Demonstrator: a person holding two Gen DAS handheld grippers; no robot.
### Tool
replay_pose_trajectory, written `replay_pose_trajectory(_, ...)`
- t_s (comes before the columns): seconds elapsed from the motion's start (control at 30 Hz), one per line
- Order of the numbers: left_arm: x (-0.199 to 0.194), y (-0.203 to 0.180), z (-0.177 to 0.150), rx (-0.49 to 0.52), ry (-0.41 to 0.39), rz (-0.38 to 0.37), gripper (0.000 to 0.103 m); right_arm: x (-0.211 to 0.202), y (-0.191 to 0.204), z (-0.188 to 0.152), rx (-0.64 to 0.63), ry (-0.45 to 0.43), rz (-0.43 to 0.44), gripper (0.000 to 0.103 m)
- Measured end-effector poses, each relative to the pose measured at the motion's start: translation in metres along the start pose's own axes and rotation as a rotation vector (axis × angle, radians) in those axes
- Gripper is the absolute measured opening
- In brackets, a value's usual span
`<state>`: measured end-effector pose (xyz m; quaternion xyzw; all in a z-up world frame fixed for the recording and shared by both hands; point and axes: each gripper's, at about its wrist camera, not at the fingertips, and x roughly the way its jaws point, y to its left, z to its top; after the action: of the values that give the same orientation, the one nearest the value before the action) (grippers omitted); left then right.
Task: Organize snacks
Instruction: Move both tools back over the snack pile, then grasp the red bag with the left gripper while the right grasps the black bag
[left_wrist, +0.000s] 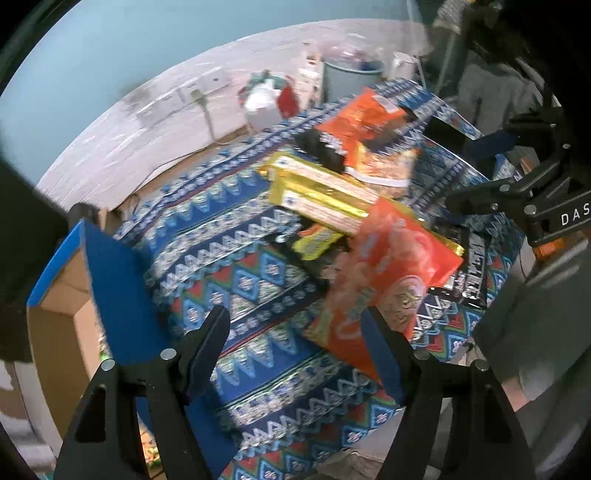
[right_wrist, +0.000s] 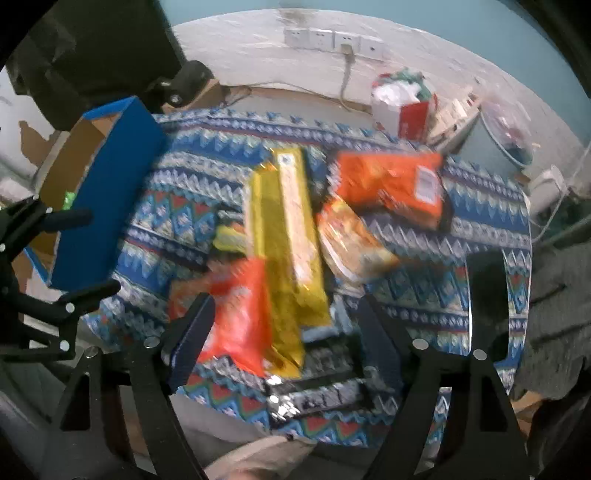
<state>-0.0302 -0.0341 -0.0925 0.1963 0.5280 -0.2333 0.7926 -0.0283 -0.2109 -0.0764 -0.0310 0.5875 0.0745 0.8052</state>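
Note:
Several snack packs lie in a pile on a table with a patterned blue cloth (left_wrist: 236, 258). A near orange bag (left_wrist: 391, 280) lies just past my open, empty left gripper (left_wrist: 295, 325); it also shows in the right wrist view (right_wrist: 240, 314). A long gold pack (left_wrist: 321, 195) (right_wrist: 288, 240) lies in the middle. A far orange bag (left_wrist: 362, 118) (right_wrist: 391, 184) and a black pack (right_wrist: 317, 395) lie around it. My right gripper (right_wrist: 284, 310) is open and empty above the pile's near end. A blue cardboard box (left_wrist: 110, 280) (right_wrist: 107, 199) stands open at the table's left.
A white wall with sockets (right_wrist: 332, 38) runs behind the table. A grey bin (left_wrist: 351, 79) and a white and red bag (right_wrist: 402, 107) stand on the floor beyond the table. The right gripper shows at the right edge of the left wrist view (left_wrist: 517, 173).

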Motion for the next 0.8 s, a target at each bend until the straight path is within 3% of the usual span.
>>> replay_pose_trajectory(0.3,0.03,-0.035,0.003,0.099,0.037,-0.077,0.078,0.031,-0.035,-0.04,0.049,0.105,0.027,0.084)
replay_pose_trajectory(0.8,0.066,-0.058,0.008,0.16,0.075,-0.128,0.079,0.085,-0.034,-0.072,0.019,0.263,0.05,0.085)
